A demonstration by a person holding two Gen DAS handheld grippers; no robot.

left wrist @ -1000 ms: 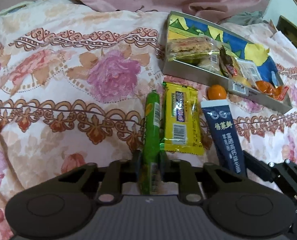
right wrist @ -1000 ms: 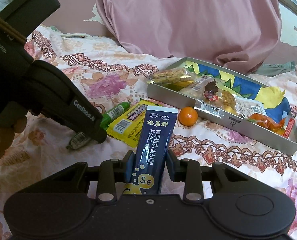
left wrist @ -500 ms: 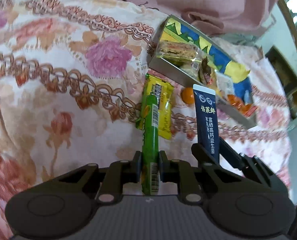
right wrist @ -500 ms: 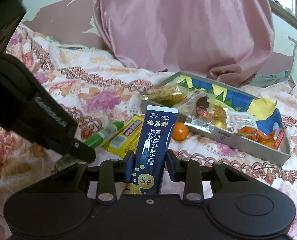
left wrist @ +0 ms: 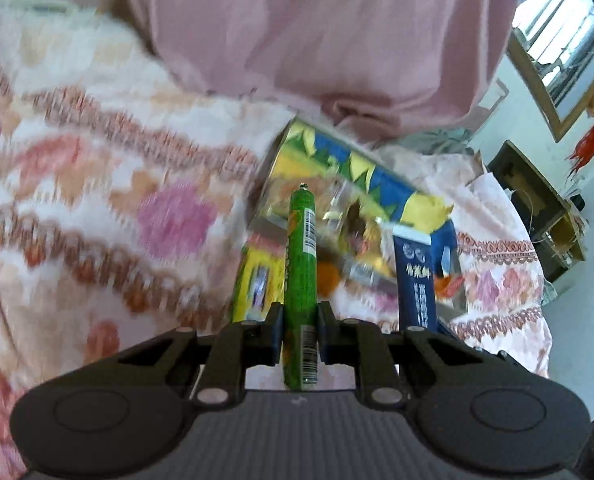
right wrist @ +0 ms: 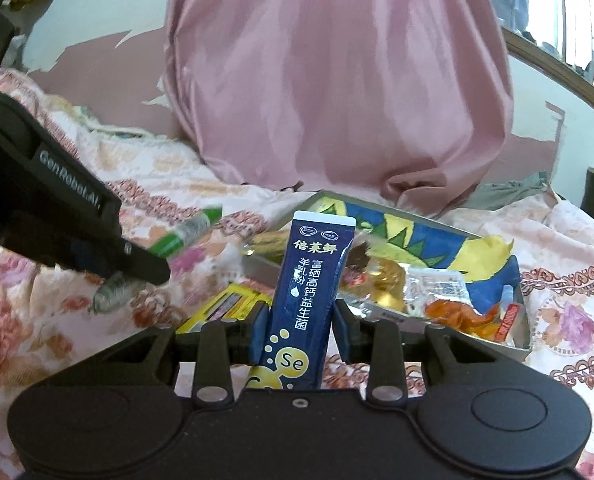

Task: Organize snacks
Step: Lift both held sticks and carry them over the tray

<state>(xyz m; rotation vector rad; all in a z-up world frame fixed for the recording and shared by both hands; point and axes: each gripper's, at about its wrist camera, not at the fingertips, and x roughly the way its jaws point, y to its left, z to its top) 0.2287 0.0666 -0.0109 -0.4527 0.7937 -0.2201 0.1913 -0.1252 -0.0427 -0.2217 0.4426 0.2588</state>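
My left gripper (left wrist: pixel 301 316) is shut on a green stick snack (left wrist: pixel 301 264), lifted off the bed and pointing toward the tray. In the right wrist view that green stick (right wrist: pixel 185 232) juts from the left gripper's black fingers (right wrist: pixel 137 260) at the left. My right gripper (right wrist: pixel 300 320) is shut on a dark blue sachet (right wrist: pixel 309 280) with white Chinese lettering, held upright; the sachet (left wrist: pixel 415 276) also shows in the left wrist view. A yellow snack pack (right wrist: pixel 221 306) lies on the floral bedspread. The metal tray (right wrist: pixel 509 346) with a blue-yellow lining holds several wrapped snacks.
A small orange fruit (left wrist: pixel 329 276) sits by the tray's near wall. A large pink cloth bundle (right wrist: pixel 337 80) rises behind the tray. The floral bedspread (left wrist: pixel 97 200) stretches to the left. A cardboard box (left wrist: pixel 537 208) stands off the bed at the right.
Both grippers have risen off the bed with their snacks. The green stick and blue sachet now hang above the yellow pack, and the left gripper has tilted up toward the tray.
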